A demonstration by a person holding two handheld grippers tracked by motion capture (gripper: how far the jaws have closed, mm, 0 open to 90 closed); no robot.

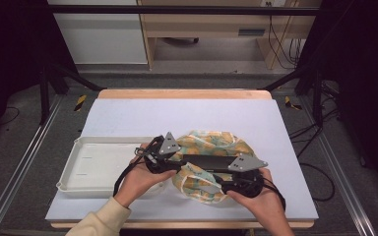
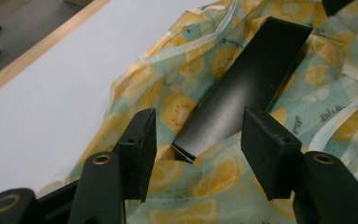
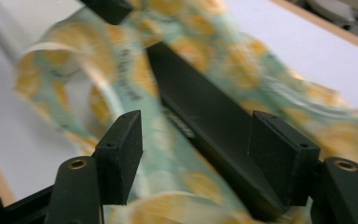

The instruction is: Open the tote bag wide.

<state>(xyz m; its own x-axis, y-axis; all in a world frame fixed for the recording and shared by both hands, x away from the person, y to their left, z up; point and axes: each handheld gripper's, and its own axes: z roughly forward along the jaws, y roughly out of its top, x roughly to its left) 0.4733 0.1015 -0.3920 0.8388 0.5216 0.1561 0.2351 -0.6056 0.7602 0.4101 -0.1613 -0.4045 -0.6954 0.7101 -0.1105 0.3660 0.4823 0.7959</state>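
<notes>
A crumpled see-through bag printed with lemons lies on the white mat near the front. A long flat black box rests across it. My left gripper is at the box's left end, held in a hand. In the left gripper view its jaws stand open, the box's near end just beyond them over the bag. My right gripper is at the box's right end. Its jaws stand open, and the box runs down behind the right-hand pad, over the blurred bag.
A shallow white tray sits at the left of the mat, beside the left hand. The wooden table edge runs along the back. Black frame posts and cables stand on the floor at both sides.
</notes>
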